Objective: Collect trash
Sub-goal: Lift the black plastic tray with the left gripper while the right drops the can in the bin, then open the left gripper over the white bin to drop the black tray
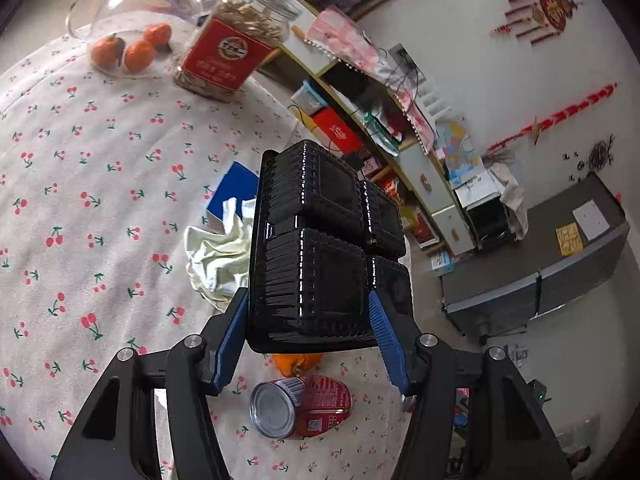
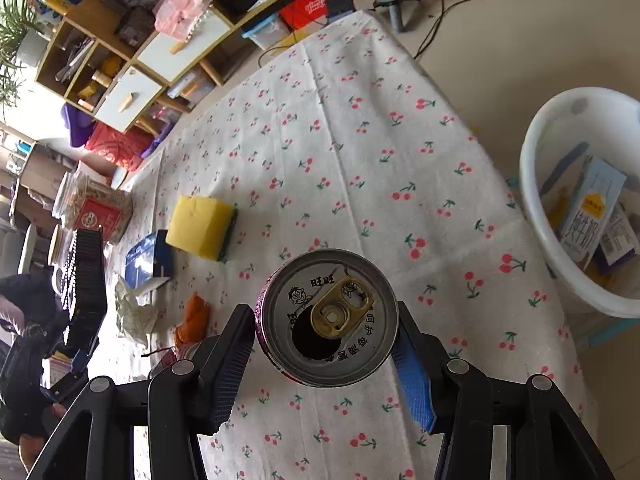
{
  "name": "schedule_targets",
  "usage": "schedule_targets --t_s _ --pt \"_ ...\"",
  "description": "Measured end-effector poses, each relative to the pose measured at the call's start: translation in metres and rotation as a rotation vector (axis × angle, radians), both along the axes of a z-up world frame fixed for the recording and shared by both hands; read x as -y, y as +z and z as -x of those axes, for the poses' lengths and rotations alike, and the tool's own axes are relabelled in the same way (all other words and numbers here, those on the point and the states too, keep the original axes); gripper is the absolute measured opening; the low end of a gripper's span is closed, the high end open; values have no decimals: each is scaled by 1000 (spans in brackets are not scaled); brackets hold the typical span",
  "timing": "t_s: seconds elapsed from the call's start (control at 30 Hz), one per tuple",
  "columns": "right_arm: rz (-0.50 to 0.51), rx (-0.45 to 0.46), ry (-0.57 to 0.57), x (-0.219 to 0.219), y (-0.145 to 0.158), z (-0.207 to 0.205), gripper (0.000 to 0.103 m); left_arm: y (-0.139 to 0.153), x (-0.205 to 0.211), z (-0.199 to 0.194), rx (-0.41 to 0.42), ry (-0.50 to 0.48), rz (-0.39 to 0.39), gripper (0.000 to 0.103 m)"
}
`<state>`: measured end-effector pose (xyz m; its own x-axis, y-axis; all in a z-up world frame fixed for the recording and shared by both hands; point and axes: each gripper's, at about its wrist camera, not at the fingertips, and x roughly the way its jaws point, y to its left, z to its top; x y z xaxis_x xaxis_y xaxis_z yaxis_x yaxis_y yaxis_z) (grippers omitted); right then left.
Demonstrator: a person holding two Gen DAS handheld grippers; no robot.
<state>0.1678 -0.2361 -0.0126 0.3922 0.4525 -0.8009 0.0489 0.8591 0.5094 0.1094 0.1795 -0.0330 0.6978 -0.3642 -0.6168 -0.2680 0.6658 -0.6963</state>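
Observation:
My left gripper [image 1: 307,294] is shut on a black compartmented plastic food tray [image 1: 316,248], held on edge above the table with the blue pads [image 1: 230,336] pressing its two sides. Under it lie a crushed red can [image 1: 316,408], orange peel [image 1: 296,362] and a crumpled tissue [image 1: 218,256]. My right gripper [image 2: 322,312] is shut on an opened drink can [image 2: 326,316], lifted off the cloth with its pull-tab top facing the camera. A white bin [image 2: 532,184] holding cartons stands beside the table at the right. The tray [image 2: 86,280] also shows at the far left.
On the cherry-print tablecloth [image 2: 360,140] lie a yellow sponge [image 2: 198,226], a blue packet [image 2: 148,258], crumpled paper [image 2: 134,312] and orange peel [image 2: 194,320]. A seed jar [image 1: 236,48] and a glass dome [image 1: 124,36] over oranges stand at the far end. Shelves line the wall.

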Motion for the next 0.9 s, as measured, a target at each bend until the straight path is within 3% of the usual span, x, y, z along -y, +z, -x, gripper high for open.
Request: schedule_targets --t_s 0.27,0.57,0.8,0.9 --pt "39 54 -162 67 20 -4 59 18 92 -25 8 -199 -132 62" --pt "142 18 -412 171 11 1 59 19 202 -49 3 -400 -152 62" --pt "24 -67 -425 194 -19 0 64 12 282 -56 -8 -517 -201 62" --pt "4 -58 -423 199 -13 6 65 9 307 -61 -11 -553 -226 62"
